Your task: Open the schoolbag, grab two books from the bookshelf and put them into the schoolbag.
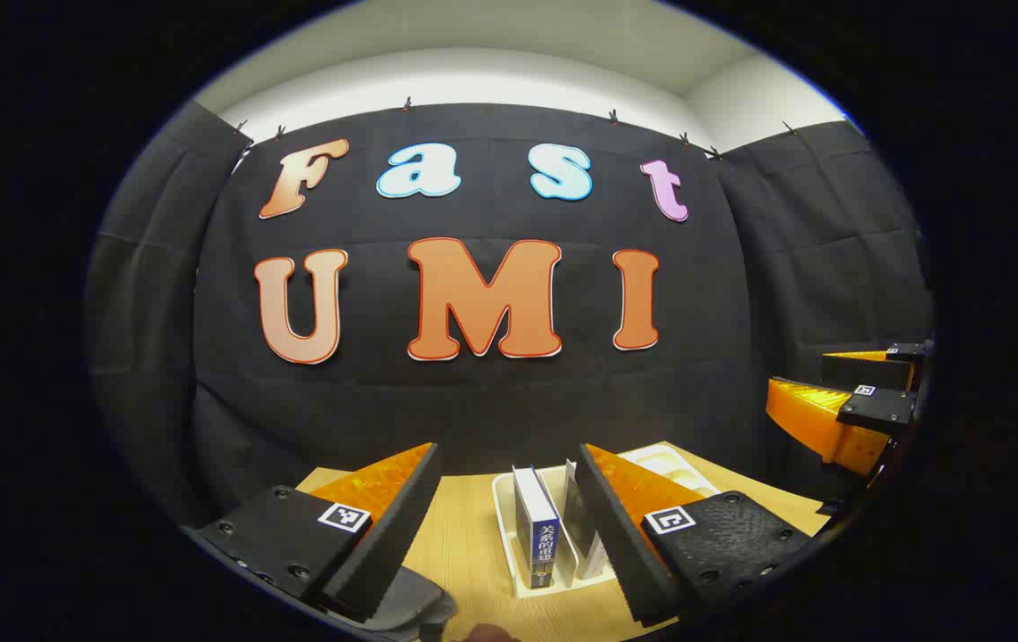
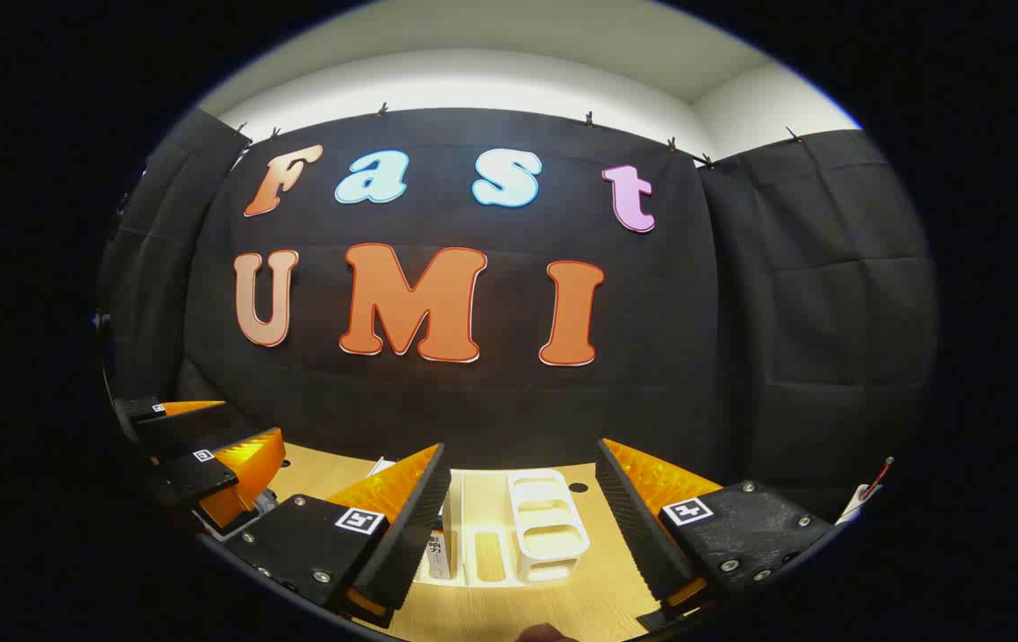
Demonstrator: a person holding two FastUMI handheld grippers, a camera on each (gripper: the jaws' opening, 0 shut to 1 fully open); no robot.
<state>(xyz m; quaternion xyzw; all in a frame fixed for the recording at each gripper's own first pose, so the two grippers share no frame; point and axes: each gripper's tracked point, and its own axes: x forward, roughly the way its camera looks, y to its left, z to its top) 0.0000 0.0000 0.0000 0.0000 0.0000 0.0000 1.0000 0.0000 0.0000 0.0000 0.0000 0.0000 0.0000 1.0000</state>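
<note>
Left gripper point(image 1: 509, 535): fingers spread wide, nothing between them, held above the light wooden tabletop point(image 1: 464, 553). At the very bottom of the left gripper view, just under the left finger, sits a grey rounded edge point(image 1: 411, 611); possibly part of the schoolbag, cannot tell.

Right gripper point(image 2: 522, 526): fingers likewise spread, empty, also above the tabletop. It appears again at the right edge of the left gripper view.

Just beyond the left gripper's fingertips: a white plastic slotted bookshelf point(image 1: 509, 535) standing on the table. A dark blue upright book point(image 1: 534, 526) stands in one slot, with a second, paler book point(image 1: 573, 513) beside it, partly hidden by the right finger. In the right gripper view the rack has empty slots.

Farther back: black cloth booth wall point(image 2: 794, 339).

Progress, as judged: at least two books are in the rack, none is gripped, and whether the bag is open cannot be told. Both book transfers appear to remain. The left gripper looks lined up on the blue book.
</note>
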